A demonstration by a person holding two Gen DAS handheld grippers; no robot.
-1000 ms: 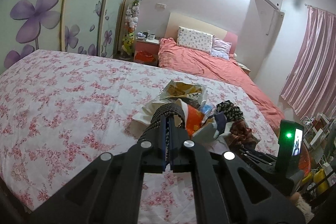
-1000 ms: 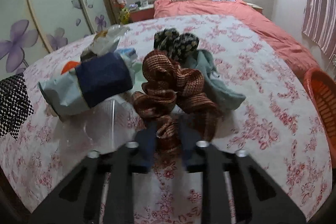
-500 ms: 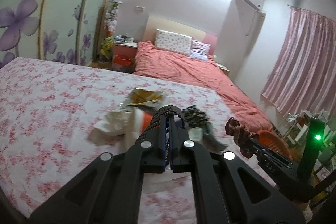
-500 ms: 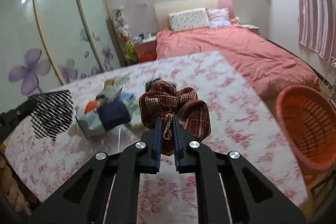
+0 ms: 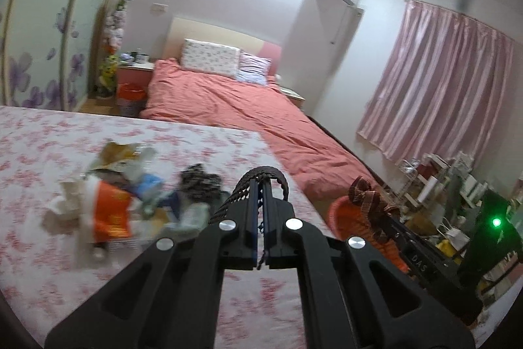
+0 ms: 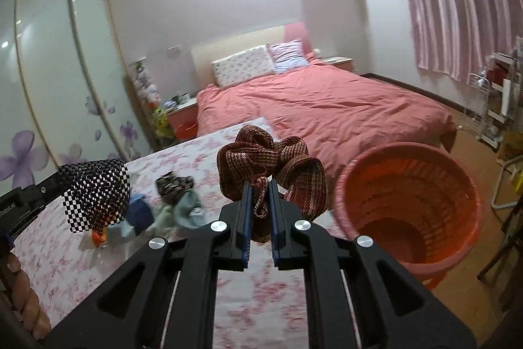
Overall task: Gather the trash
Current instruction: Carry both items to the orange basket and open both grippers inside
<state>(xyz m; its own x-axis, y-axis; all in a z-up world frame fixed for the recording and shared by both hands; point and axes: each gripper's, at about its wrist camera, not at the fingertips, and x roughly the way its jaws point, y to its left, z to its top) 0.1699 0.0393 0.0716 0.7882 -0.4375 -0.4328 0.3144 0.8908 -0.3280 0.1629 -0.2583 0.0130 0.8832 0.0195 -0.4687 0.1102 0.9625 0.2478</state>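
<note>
Both grippers have lifted off the flowered bed [image 6: 261, 300]. Right gripper [image 6: 260, 211] is clamped on the brown scrunchie [image 6: 271, 165], near the orange basket [image 6: 408, 201]; left gripper [image 5: 260, 201] pinches the checkered cloth [image 6: 96, 193]. Trash pile [image 5: 124, 201] lies behind.

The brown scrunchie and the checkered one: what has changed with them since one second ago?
The right gripper has lifted the brown scrunchie off the flowered bedspread and carried it toward the orange basket. The left gripper has raised the checkered scrunchie likewise. The pile of wrappers stayed on the bed.
</note>
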